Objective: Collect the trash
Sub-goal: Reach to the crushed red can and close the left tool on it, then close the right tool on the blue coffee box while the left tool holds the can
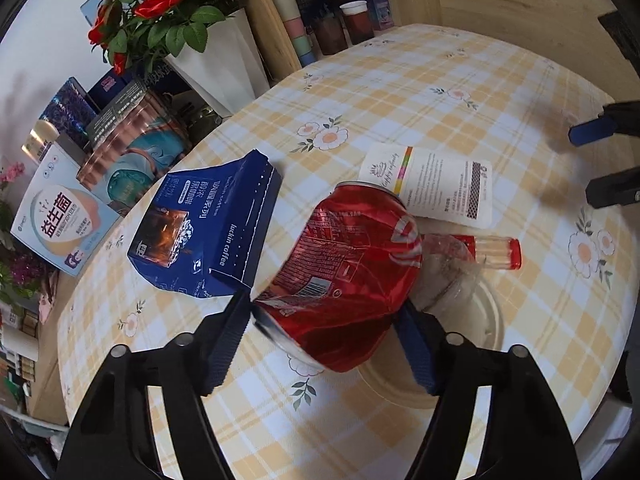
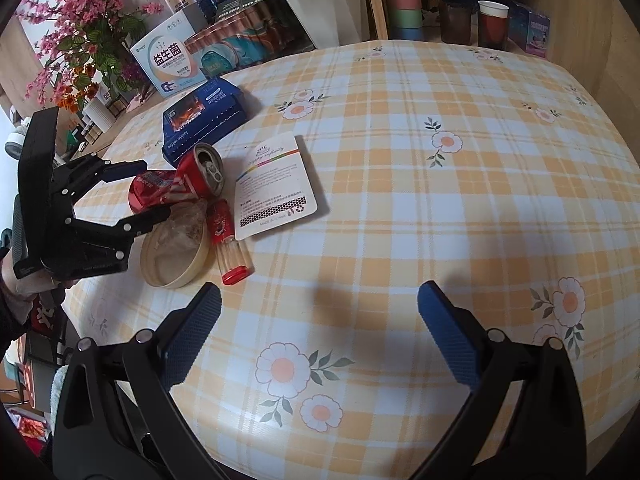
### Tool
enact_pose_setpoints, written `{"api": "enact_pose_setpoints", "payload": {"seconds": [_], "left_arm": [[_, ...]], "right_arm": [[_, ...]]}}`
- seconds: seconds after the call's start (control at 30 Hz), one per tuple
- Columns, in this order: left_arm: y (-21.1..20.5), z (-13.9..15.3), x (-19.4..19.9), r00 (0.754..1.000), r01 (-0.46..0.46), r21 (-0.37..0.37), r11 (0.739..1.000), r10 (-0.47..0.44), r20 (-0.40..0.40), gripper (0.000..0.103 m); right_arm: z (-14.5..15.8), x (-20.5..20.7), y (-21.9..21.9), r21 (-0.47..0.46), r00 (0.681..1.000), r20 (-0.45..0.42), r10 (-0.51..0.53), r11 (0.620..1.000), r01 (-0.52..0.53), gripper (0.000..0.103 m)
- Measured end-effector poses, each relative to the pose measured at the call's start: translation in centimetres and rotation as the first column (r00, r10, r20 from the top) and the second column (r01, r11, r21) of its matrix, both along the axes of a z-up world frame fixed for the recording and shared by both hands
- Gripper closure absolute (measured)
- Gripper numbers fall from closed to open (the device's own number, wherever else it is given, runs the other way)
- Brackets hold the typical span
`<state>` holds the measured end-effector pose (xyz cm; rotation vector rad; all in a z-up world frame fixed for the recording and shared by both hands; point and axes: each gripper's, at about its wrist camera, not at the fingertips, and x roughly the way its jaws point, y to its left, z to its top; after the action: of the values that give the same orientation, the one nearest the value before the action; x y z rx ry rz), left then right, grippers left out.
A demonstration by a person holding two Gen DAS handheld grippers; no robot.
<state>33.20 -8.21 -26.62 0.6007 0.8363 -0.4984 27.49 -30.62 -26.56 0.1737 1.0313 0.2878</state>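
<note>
- Straddling the crushed red can (image 1: 352,264), the left tool (image 1: 324,332) has one blue pad at each side of it; the pads look to be touching the can's dented wall, though a firm pinch cannot be told.
- The can lies on its side on the checked tabletop (image 1: 420,92), toward the tabletop's left edge as the right wrist view has it, its opened top (image 2: 209,168) facing away from the left tool.
- Just beside it, on the far side, a blue coffee box (image 1: 208,220) lies flat.
- A white printed card (image 1: 436,184) lies flat beyond the can, toward the middle of the tabletop.
- A small bottle with a red cap (image 2: 232,240) lies on its side between the card and a shallow beige dish (image 2: 176,256).
- Crumpled clear plastic (image 2: 188,220) rests in that dish, right against the can.
- Over on the other side, the right tool (image 2: 320,312) hangs above bare cloth with its fingers spread wide, nothing between them.
- Boxes, cups and a white vase of red roses (image 1: 160,4) crowd the far edge.
</note>
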Motion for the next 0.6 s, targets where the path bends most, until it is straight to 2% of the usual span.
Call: {"api": "enact_pose_setpoints", "payload": {"seconds": [0.1, 0.2, 0.3, 0.4, 0.47, 0.57, 0.6], "left_arm": [[0.5, 0.7, -0.2, 1.0, -0.002, -0.038, 0.999, 0.002, -0.018, 0.055], [1.5, 1.5, -0.5, 0.999, -0.005, -0.103, 0.995, 0.0, -0.051, 0.057], [2.8, 2.3, -0.8, 0.997, -0.045, -0.17, 0.984, 0.034, -0.063, 0.06], [5.3, 3.6, -1.1, 0.989, -0.134, -0.283, 0.95, 0.113, -0.09, 0.062], [7.3, 4.5, -1.5, 0.981, -0.192, -0.353, 0.916, 0.168, -0.099, 0.062], [10.0, 5.1, -2.2, 0.967, -0.256, -0.418, 0.872, 0.231, -0.111, 0.062], [10.6, 5.1, -2.4, 0.964, -0.268, -0.425, 0.865, 0.244, -0.11, 0.062]], "right_arm": [[0.2, 0.0, 0.4, -0.007, 1.0, 0.007, 0.018, 1.0, -0.018, 0.006], [0.5, 0.2, 1.2, -0.017, 0.999, 0.011, 0.04, 0.999, -0.04, 0.006], [0.8, 0.5, 1.8, -0.021, 0.998, 0.017, 0.053, 0.998, -0.053, 0.006], [1.5, 0.8, 2.5, -0.025, 0.997, 0.029, 0.073, 0.997, -0.073, 0.006], [2.0, 1.1, 3.2, -0.041, 0.995, 0.038, 0.096, 0.995, -0.095, 0.006], [2.7, 1.8, 4.5, -0.072, 0.99, 0.05, 0.132, 0.989, -0.129, 0.006], [2.8, 2.1, 4.9, -0.078, 0.989, 0.052, 0.141, 0.988, -0.136, 0.006]]}}
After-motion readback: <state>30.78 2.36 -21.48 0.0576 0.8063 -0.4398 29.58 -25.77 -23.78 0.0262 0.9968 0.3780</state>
